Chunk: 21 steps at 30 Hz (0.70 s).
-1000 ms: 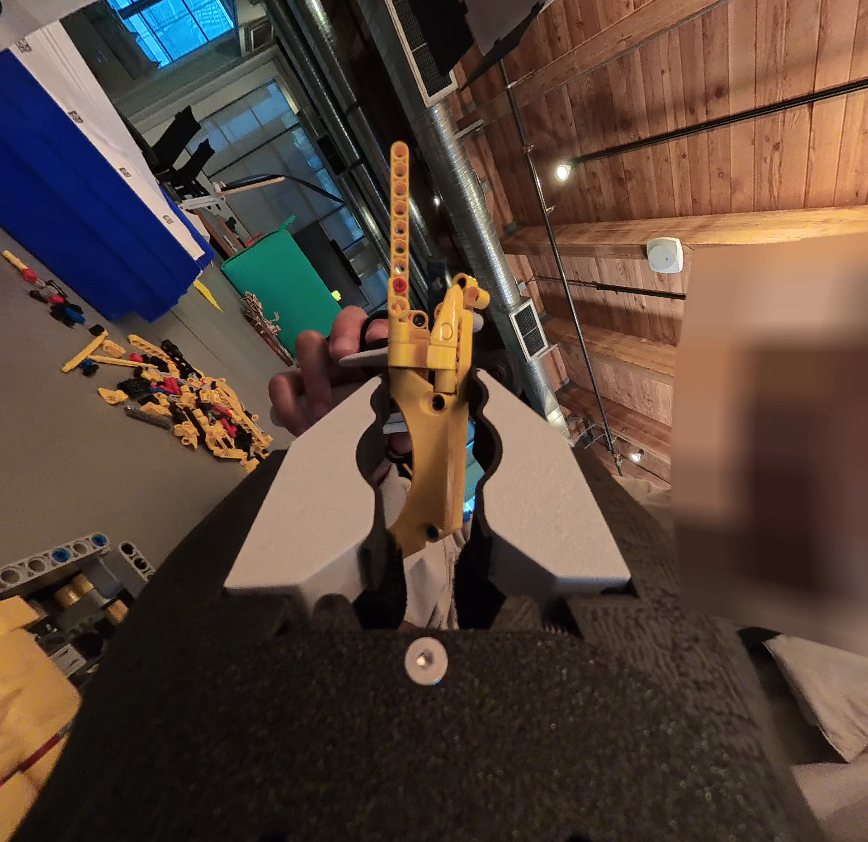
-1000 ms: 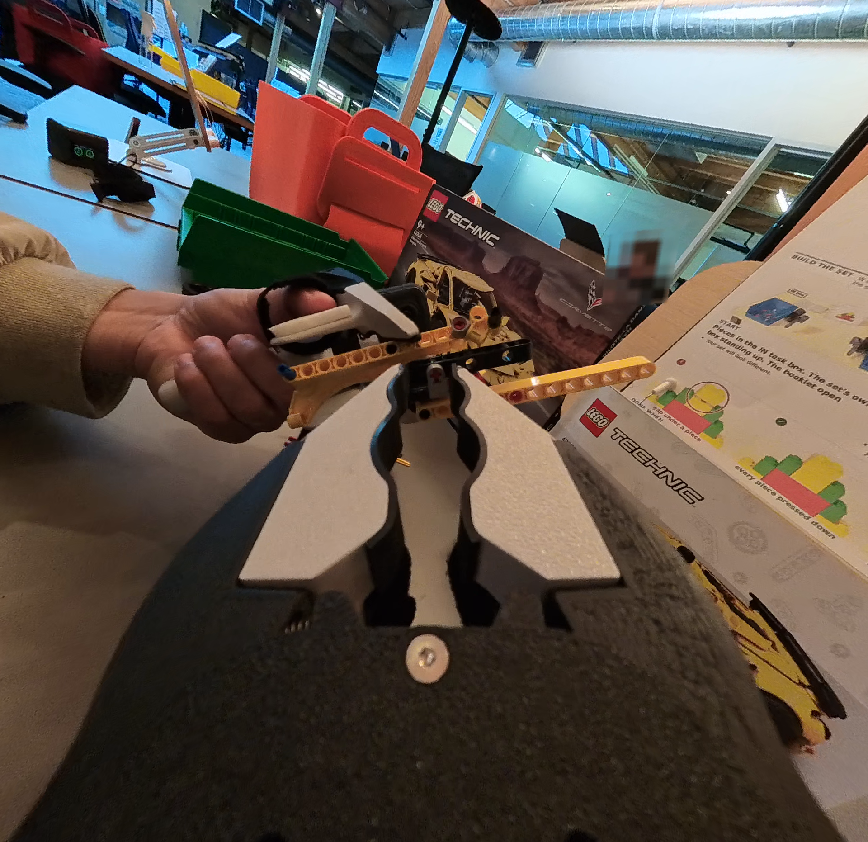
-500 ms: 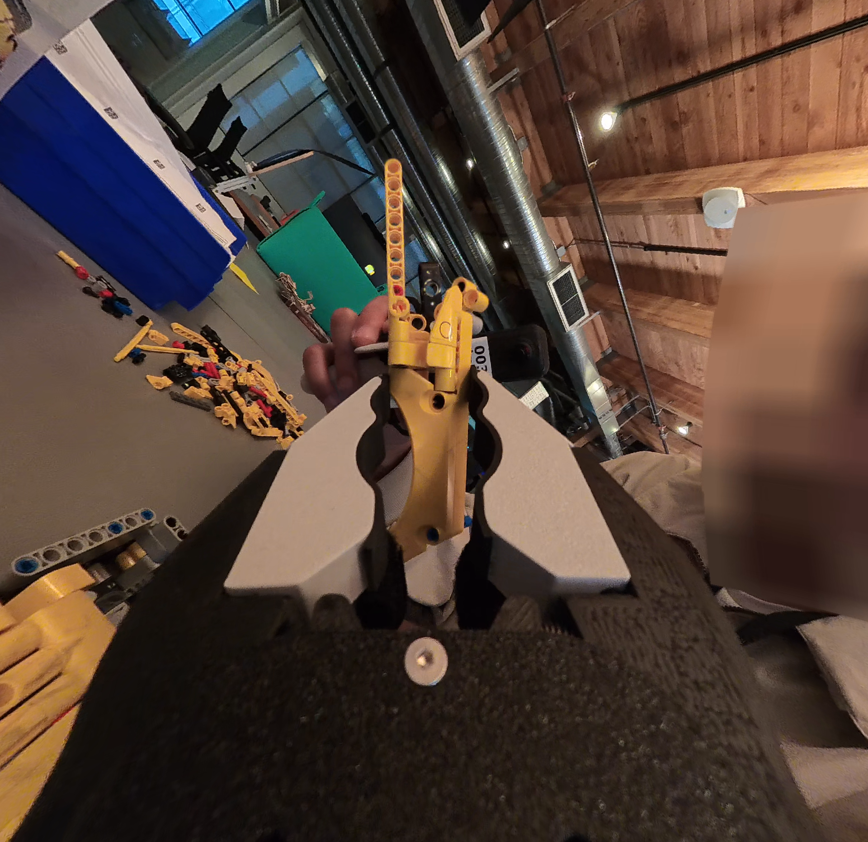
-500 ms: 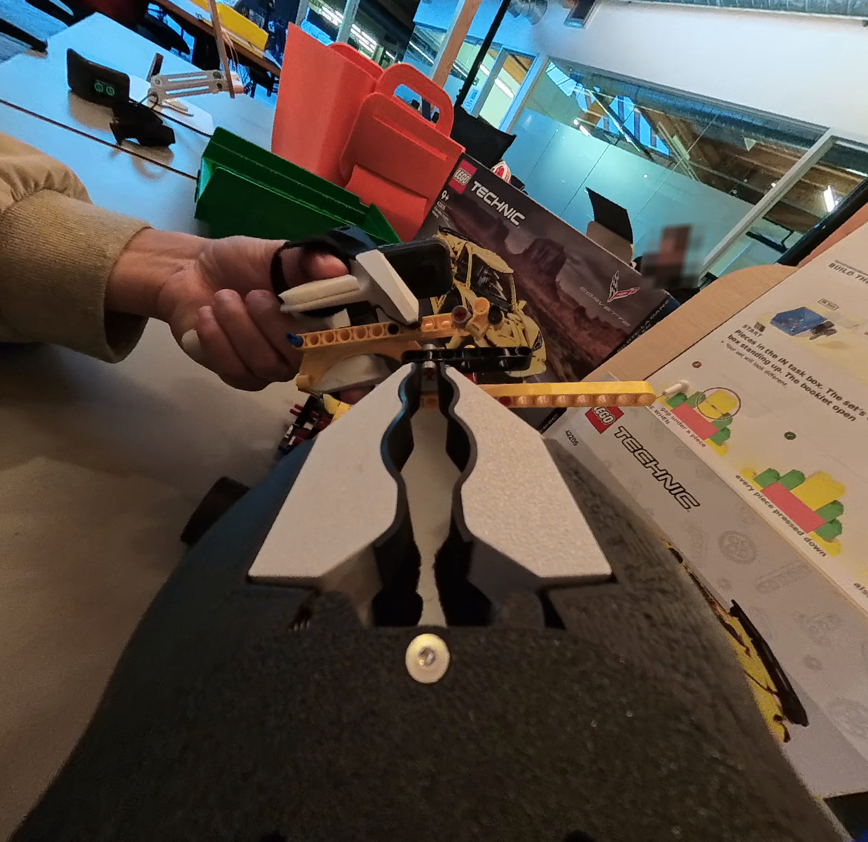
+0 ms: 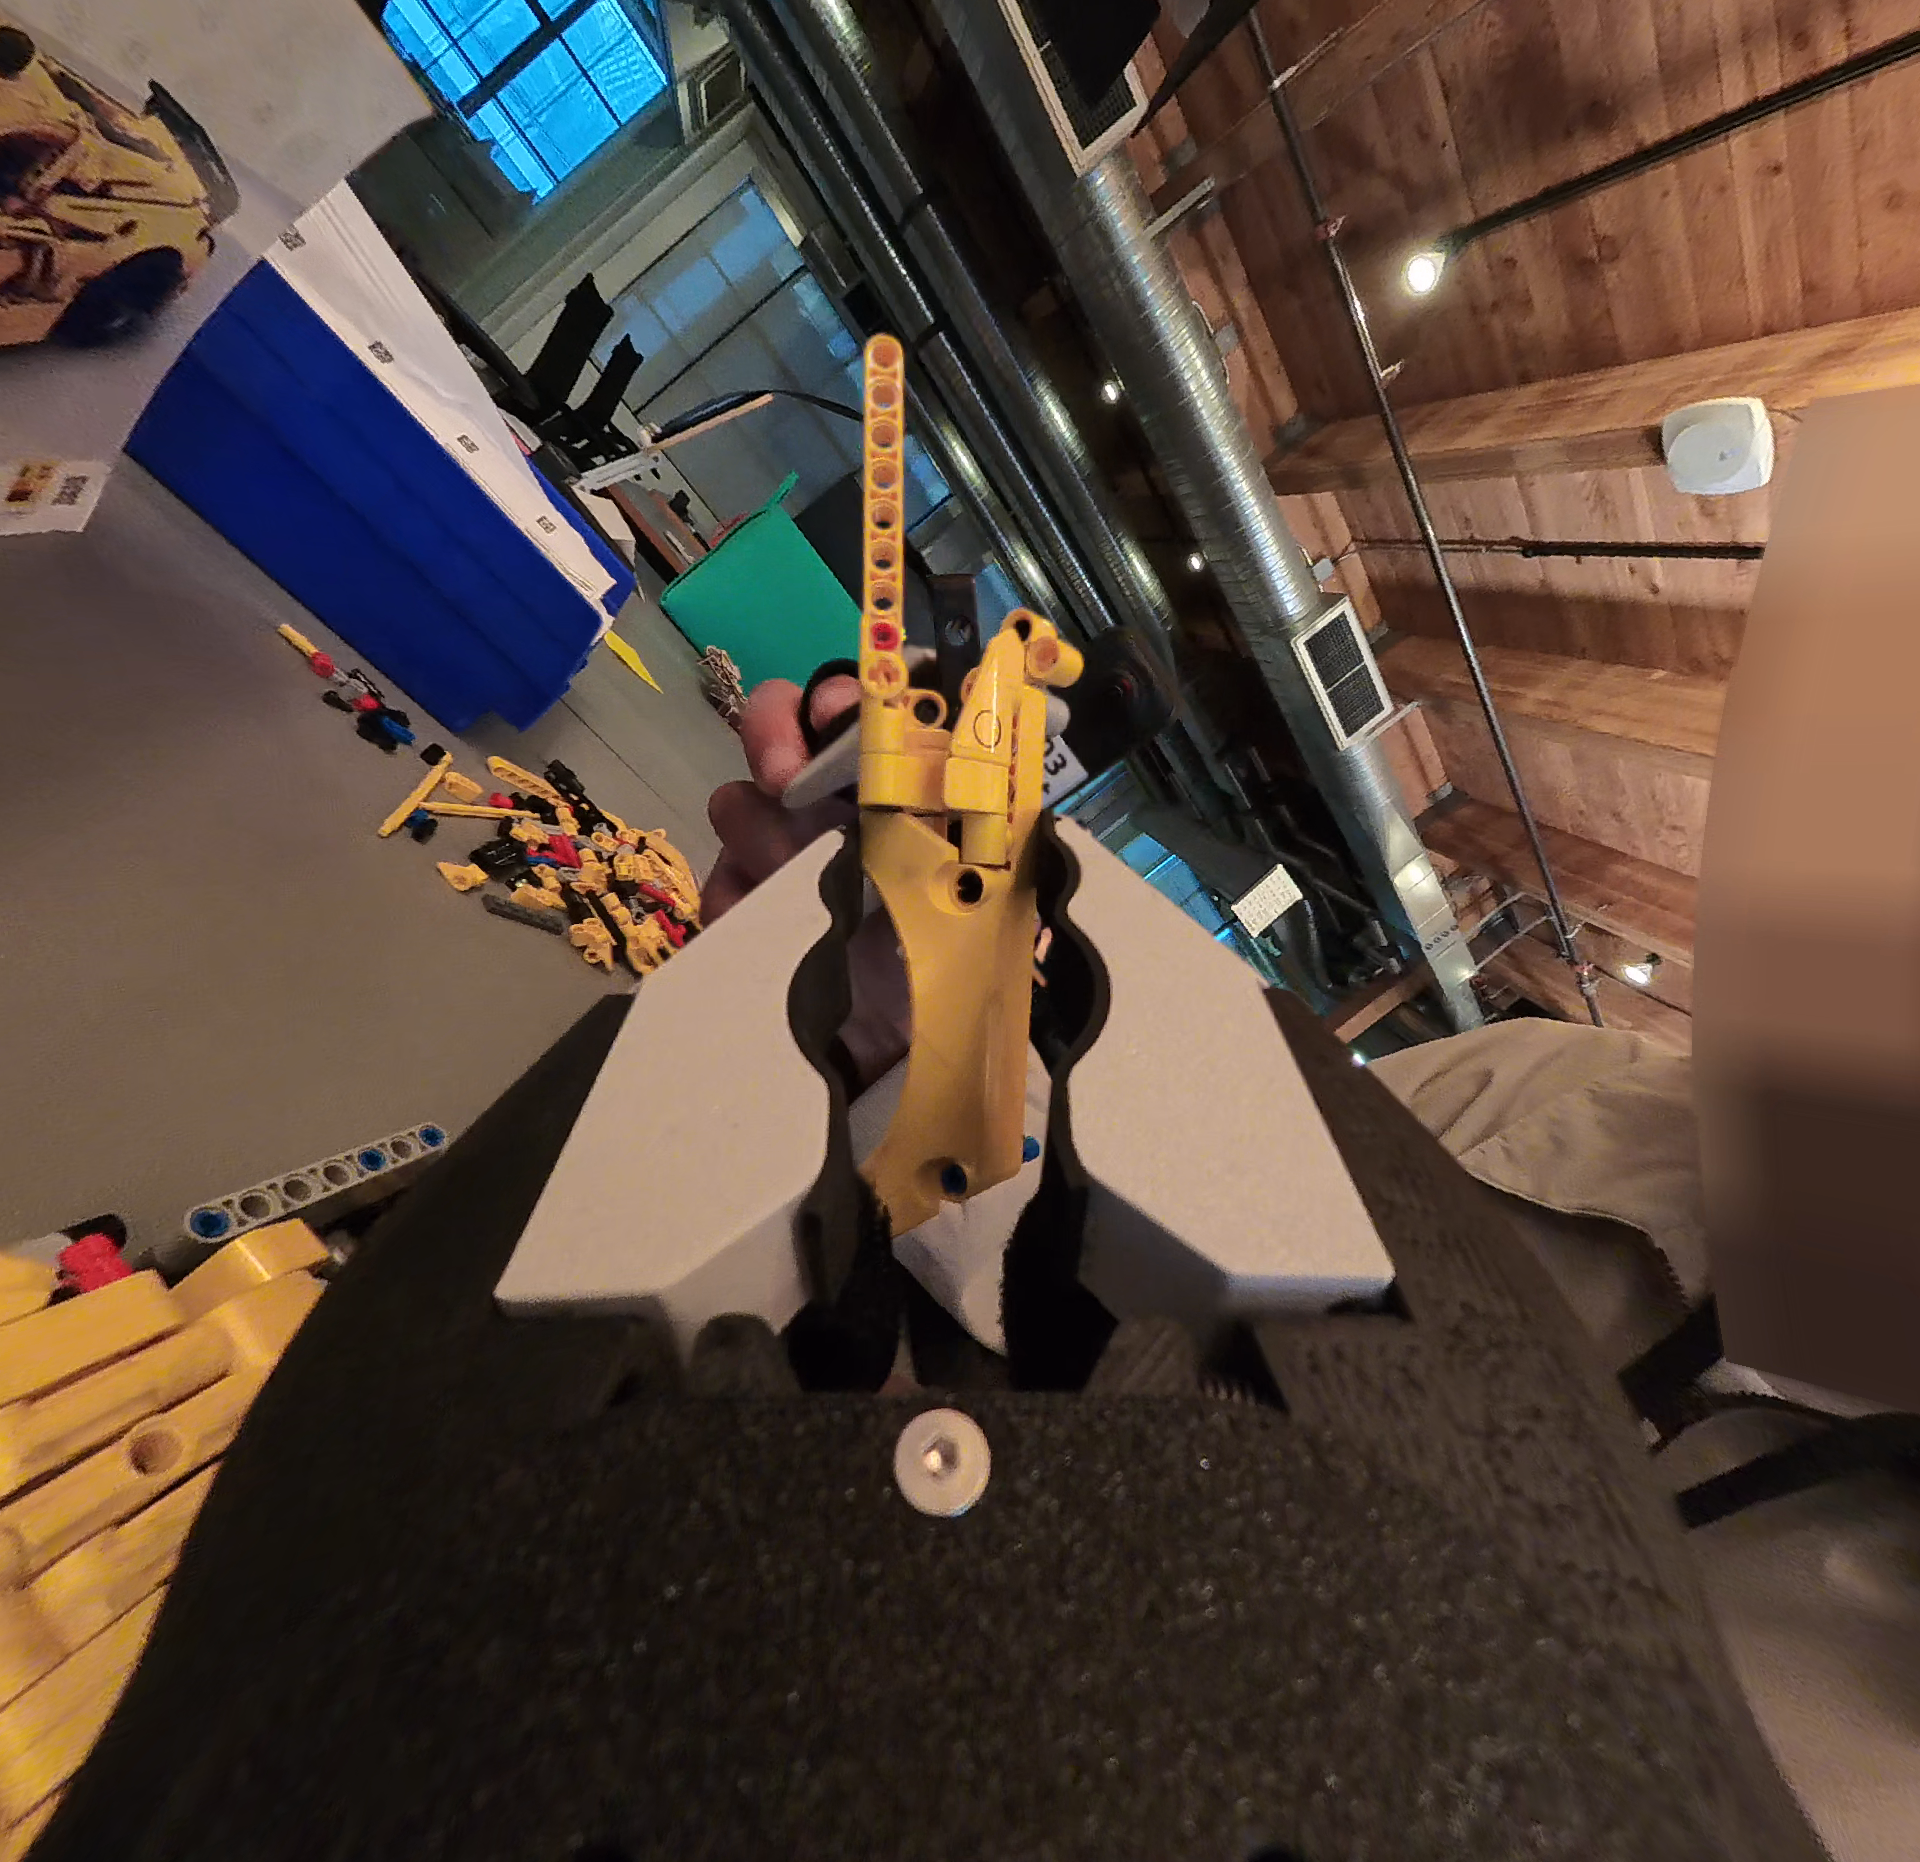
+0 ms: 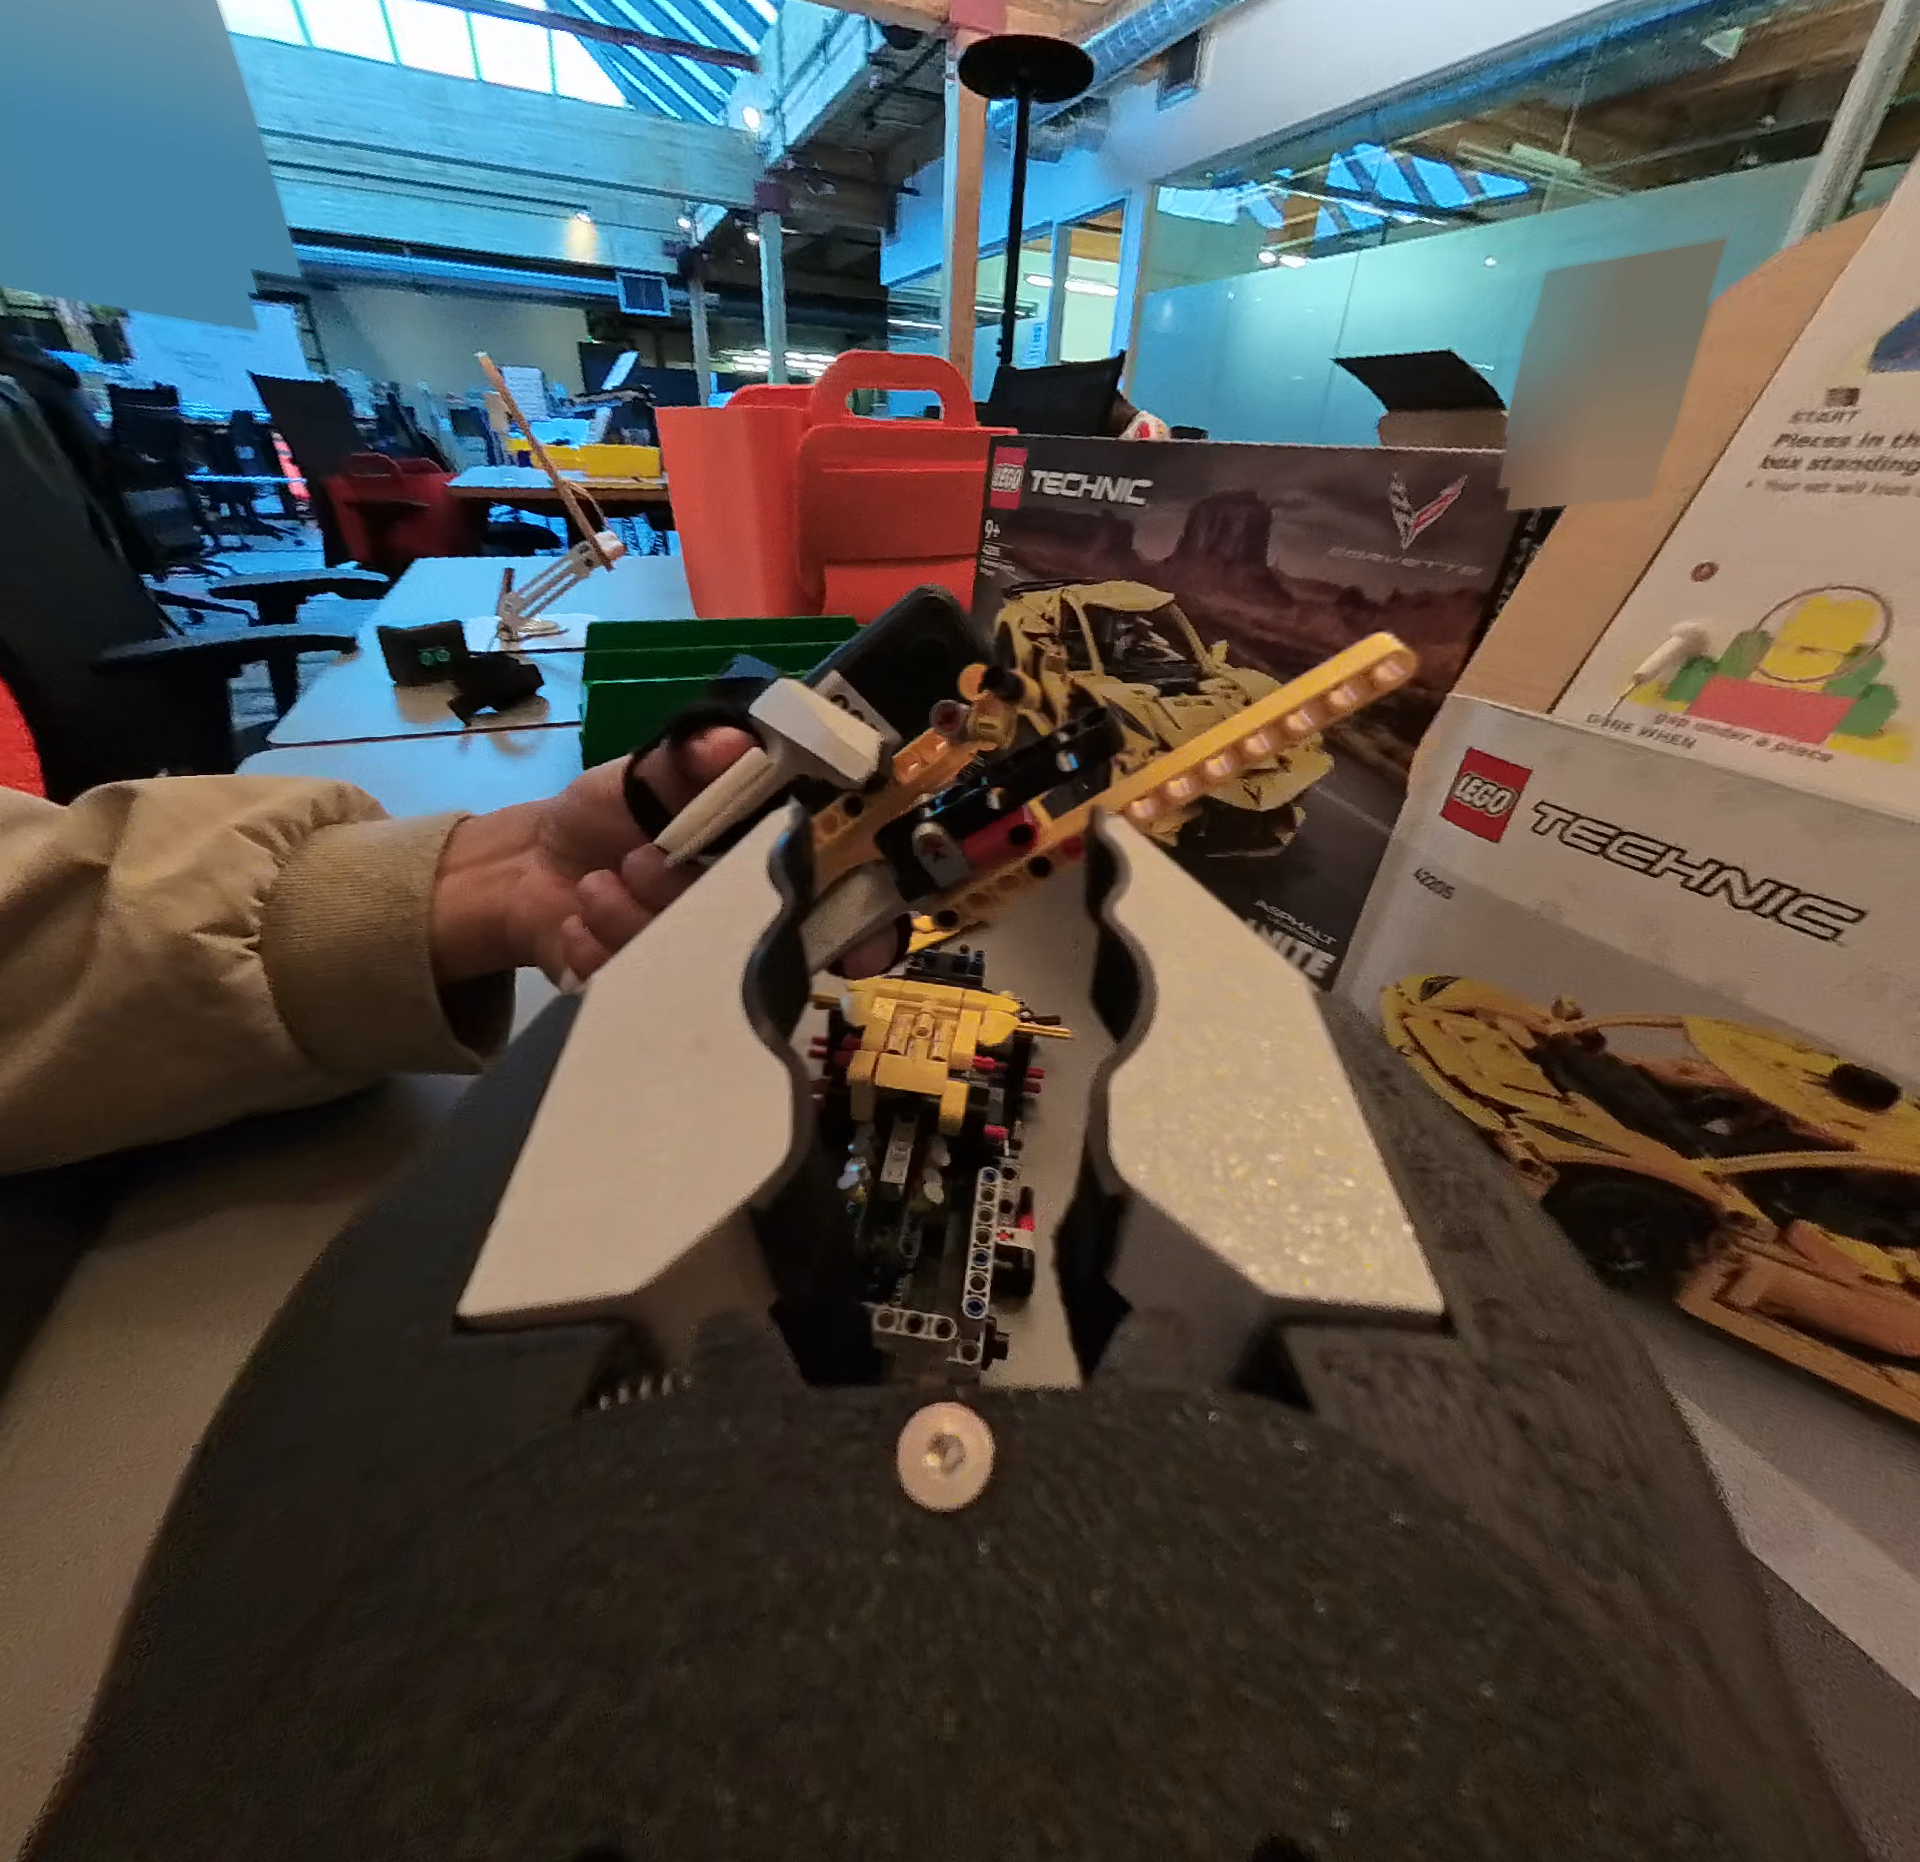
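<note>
Left wrist view: left tongs [image 5: 940, 877] gripping a yellow brick assembly [image 5: 956, 981] along its curved panel, jaws closed onto it from both sides, long holed beam [image 5: 883, 503] pointing away from the camera, probably so as to keep the free end reachable. Lying on the desk [image 5: 187, 929] beyond, well apart, a heap of loose pieces [image 5: 566, 867]. Right wrist view: right tongs [image 6: 940, 877] standing wide apart, gripping nothing, fingertips flanking the same assembly [image 6: 997, 804] without clear contact, as though lined up beside it. Showing below, between the jaws on the desk, a partly built chassis [image 6: 935, 1137]. Standing behind, the set's box [image 6: 1247, 617]; lying to the right, a booklet [image 6: 1662, 981].
</note>
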Each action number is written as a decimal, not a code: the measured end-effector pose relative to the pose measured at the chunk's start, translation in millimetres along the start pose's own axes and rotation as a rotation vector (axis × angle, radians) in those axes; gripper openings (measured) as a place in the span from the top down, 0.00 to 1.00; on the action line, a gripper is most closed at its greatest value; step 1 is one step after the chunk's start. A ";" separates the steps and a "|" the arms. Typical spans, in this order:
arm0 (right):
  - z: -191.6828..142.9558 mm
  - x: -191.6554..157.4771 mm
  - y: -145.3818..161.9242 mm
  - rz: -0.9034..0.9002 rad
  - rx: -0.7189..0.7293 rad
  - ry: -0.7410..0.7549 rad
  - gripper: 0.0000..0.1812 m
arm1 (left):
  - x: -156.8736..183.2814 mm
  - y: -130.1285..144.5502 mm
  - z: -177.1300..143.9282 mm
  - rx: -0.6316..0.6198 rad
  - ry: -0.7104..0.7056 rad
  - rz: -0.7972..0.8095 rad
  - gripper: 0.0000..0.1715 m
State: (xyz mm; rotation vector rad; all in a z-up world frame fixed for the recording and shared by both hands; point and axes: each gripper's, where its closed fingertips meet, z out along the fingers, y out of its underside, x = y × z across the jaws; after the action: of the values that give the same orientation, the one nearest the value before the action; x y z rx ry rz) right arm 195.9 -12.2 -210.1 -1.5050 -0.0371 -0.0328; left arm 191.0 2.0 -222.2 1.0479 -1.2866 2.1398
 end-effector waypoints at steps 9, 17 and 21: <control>3.6 4.5 6.6 -0.221 -0.045 0.112 0.69 | -15.1 8.5 0.7 -0.054 -0.102 0.092 0.81; -12.4 19.7 -10.4 -0.013 0.065 0.111 0.80 | 0.9 8.0 6.2 -0.062 -0.114 0.254 0.81; -12.8 20.4 -19.3 0.071 0.137 0.098 0.80 | 6.1 7.2 5.1 -0.037 -0.038 0.216 0.81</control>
State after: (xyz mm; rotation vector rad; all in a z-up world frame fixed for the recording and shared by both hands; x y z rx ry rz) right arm 215.4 -26.2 -190.8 -1.3647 0.0911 -0.0459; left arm 184.3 -6.0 -220.0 0.9778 -1.5125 2.2511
